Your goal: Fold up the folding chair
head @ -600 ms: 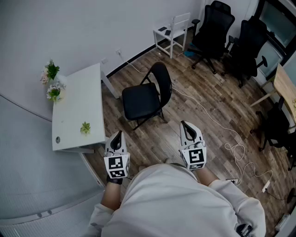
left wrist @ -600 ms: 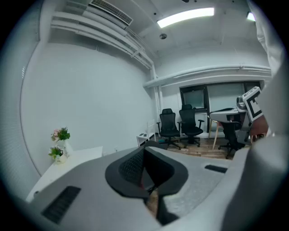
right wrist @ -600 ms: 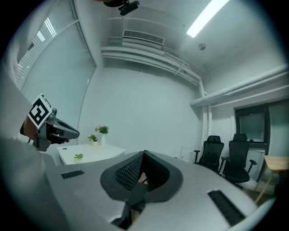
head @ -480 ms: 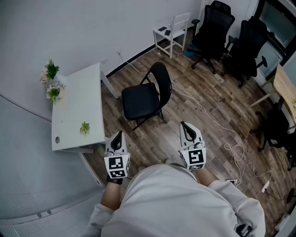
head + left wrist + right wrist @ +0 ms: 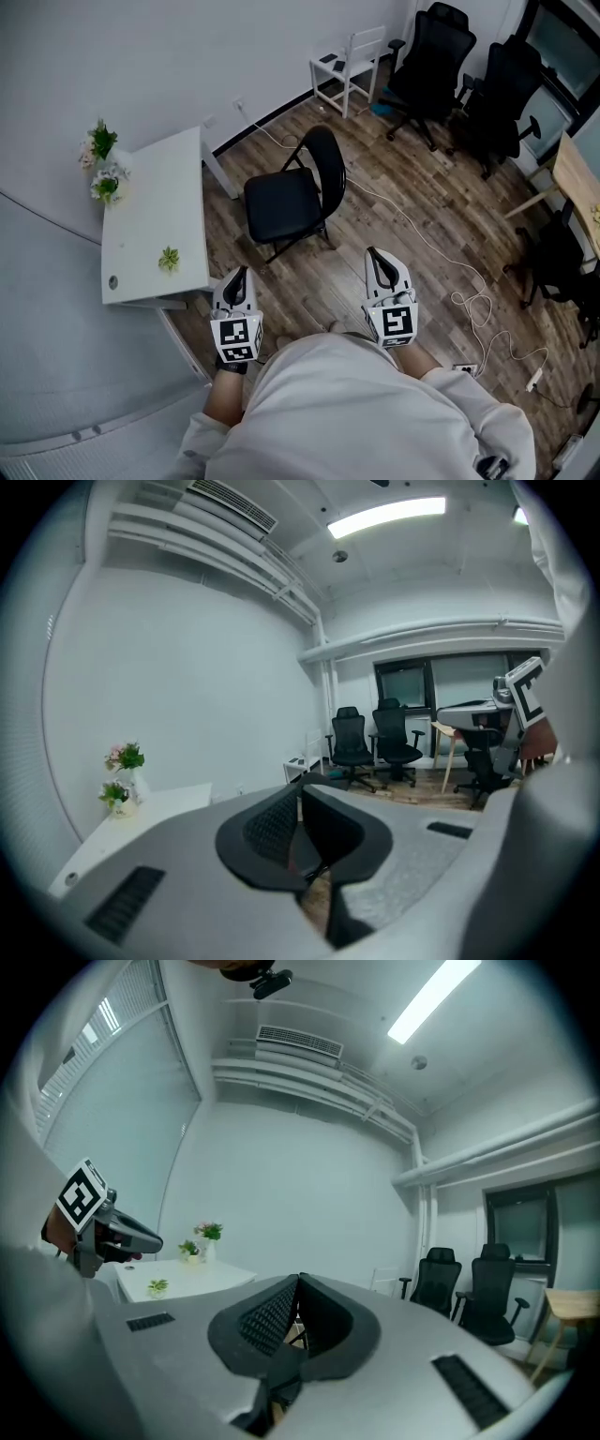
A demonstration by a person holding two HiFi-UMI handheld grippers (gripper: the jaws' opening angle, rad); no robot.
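L claw (image 5: 239,273), R claw (image 5: 375,254): no change

Person wears a pale grey long-sleeved top (image 5: 347,412). Both the left gripper (image 5: 238,275) and right gripper (image 5: 374,254) have white-grey shells, black ribbed pads (image 5: 270,825) and a marker cube (image 5: 236,339) with black-and-white squares.

One folding chair (image 5: 281,206), one table (image 5: 155,217)

Head view steeply down, gripper views forward, sharing table (image 5: 155,220)
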